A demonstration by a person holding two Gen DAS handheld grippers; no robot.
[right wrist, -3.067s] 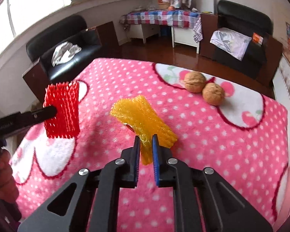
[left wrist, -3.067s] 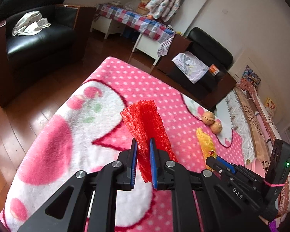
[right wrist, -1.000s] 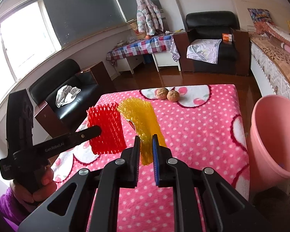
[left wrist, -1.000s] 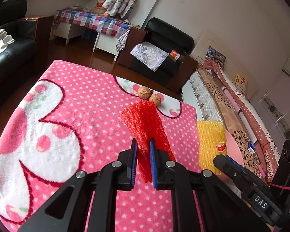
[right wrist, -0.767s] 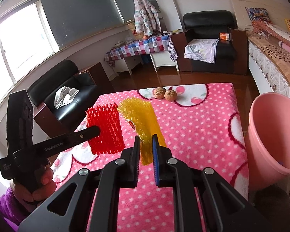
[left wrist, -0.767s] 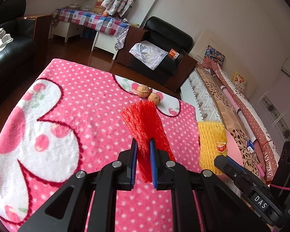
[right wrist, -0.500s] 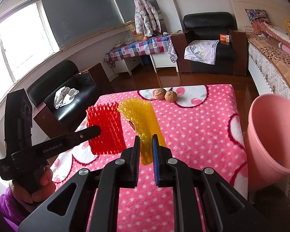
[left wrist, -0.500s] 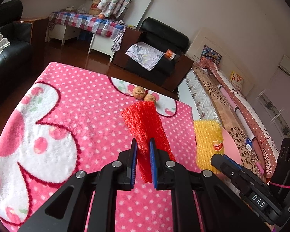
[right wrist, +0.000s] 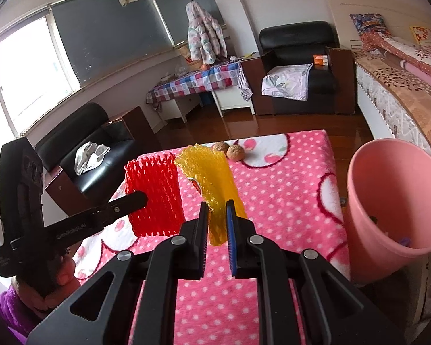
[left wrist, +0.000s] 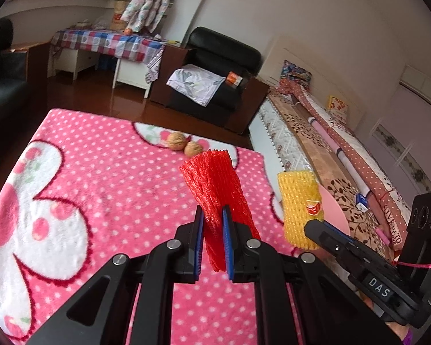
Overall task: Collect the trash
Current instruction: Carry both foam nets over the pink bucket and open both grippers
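left gripper (left wrist: 212, 241) clamped on red foam net (left wrist: 215, 189); right gripper (right wrist: 217, 227) pinching yellow foam net (right wrist: 212, 184) (both above pink surface (left wrist: 100, 187)), pink bin (right wrist: 388, 201) beside.

A red foam mesh fruit sleeve (left wrist: 215, 189) and a yellow foam mesh fruit sleeve (right wrist: 212, 184) show above a pink white-dotted blanket (left wrist: 115, 189) with white flower shapes. Two brown walnuts (left wrist: 184, 143) lie near its far edge. The round plastic bin (right wrist: 388, 201) is pink.

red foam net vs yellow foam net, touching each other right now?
Apart. In the left wrist view, pink blanket shows between the red foam net in the left gripper and the yellow foam net held by the right gripper.
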